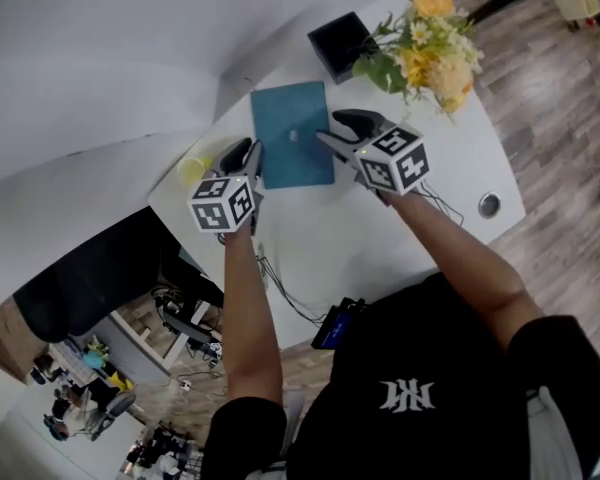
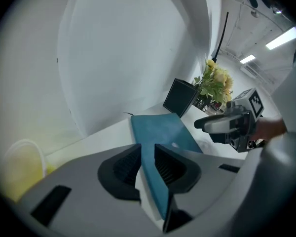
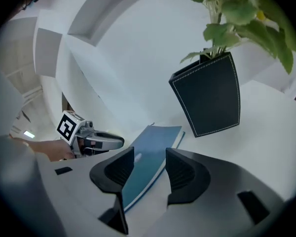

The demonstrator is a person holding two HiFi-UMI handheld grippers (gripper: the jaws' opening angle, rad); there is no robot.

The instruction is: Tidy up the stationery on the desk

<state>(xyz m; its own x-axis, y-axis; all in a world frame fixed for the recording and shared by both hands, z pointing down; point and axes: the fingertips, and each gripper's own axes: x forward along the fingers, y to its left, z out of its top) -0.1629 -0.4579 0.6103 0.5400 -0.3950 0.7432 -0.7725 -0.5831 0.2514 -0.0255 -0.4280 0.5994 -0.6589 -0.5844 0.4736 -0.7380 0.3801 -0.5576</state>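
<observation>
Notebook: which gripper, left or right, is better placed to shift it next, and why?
Probably left. The left gripper is clamped on one edge of the notebook, while the right gripper has its jaws open around the opposite edge, not pressing it.

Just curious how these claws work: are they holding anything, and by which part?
The left gripper pinches the teal notebook by its left edge; the right gripper stands open around the opposite edge, not gripping.
</observation>
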